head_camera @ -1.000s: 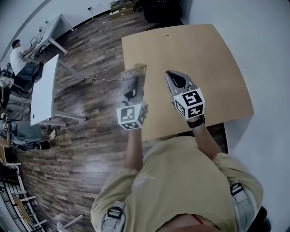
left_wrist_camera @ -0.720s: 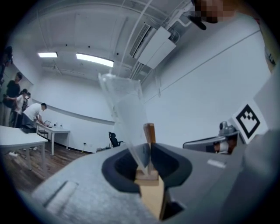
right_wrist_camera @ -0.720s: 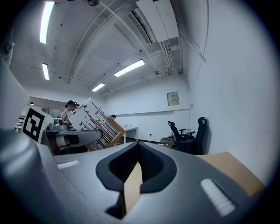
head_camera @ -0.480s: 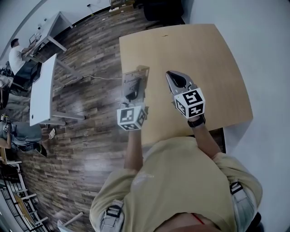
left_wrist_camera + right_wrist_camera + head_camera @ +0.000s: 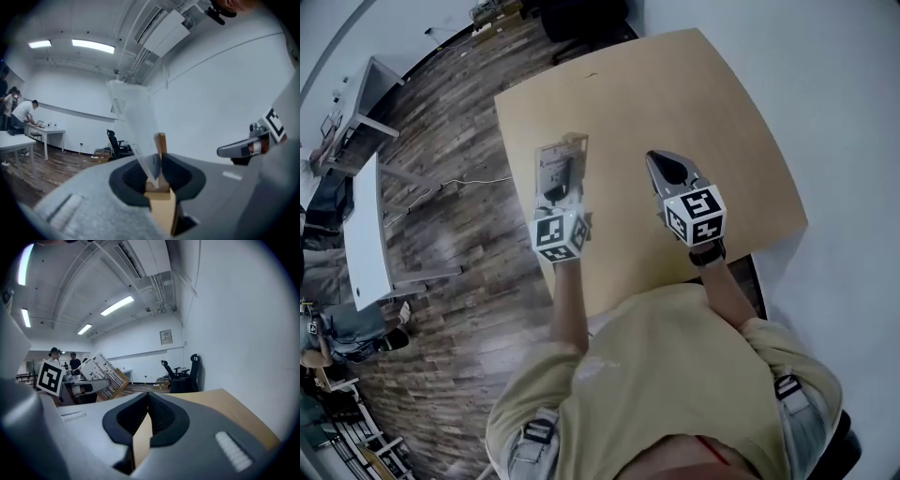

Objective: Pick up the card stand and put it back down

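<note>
An open-plan office or lab: wood-plank floor (image 5: 459,253), long white desks (image 5: 366,234) at the left of the head view, a person (image 5: 23,110) bent over one, black office chairs (image 5: 180,376) by a plain white wall (image 5: 234,333), strip lights (image 5: 93,45) and bare ducts (image 5: 164,26) overhead.

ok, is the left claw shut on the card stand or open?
Shut on it. In the left gripper view the left claw clamps the wooden base of the card stand, with the stand's clear panel sticking out ahead.
</note>
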A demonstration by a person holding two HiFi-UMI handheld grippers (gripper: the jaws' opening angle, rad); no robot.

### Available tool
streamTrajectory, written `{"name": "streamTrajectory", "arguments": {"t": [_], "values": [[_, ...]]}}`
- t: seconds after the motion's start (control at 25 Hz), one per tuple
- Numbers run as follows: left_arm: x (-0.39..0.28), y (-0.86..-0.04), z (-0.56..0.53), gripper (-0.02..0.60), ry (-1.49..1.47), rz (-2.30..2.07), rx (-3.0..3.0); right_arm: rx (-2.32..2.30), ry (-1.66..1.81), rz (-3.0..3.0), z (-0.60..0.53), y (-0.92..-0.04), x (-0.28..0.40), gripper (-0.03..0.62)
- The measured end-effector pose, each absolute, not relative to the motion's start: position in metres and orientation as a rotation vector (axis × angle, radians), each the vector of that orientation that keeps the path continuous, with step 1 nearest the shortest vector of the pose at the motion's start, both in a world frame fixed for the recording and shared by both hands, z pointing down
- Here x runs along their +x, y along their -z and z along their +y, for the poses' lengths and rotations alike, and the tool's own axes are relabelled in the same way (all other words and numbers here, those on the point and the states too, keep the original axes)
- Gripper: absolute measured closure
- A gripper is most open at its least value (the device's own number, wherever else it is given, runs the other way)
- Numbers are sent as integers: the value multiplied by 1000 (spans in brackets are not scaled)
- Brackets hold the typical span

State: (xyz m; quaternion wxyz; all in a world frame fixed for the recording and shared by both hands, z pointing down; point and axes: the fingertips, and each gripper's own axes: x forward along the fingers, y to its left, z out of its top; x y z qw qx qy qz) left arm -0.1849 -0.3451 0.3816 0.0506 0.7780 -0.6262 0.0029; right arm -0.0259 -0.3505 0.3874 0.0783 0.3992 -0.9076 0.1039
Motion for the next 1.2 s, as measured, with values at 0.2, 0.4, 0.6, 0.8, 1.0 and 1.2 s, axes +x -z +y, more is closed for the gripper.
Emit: {"name": "streamTrajectory", "arguments": {"t": [0.2, 0.4, 0.6, 0.8, 1.0, 1.2], "values": [[-179, -422, -427, 503, -154, -1868, 2374, 1225, -418, -2685, -402, -419, -2, 591], [-163, -471, -481, 503, -312, -1712, 2426, 1197, -512, -2655, -437, -453, -3, 591], [-136, -528, -522, 503, -426, -1520, 2508, 1140, -617, -2637, -465, -498, -11, 591], [-109, -576, -561, 503, -588, -1309, 2592, 1095, -733, -2613, -492, -534, -16, 589], [-102, -628, -589, 503, -693, -1185, 2630, 1119, -872, -2574, -520, -575, -11, 589], [-95, -672, -614, 503, -806, -1090, 2677, 1143, -959, -2532, -535, -608, 3, 589]]}}
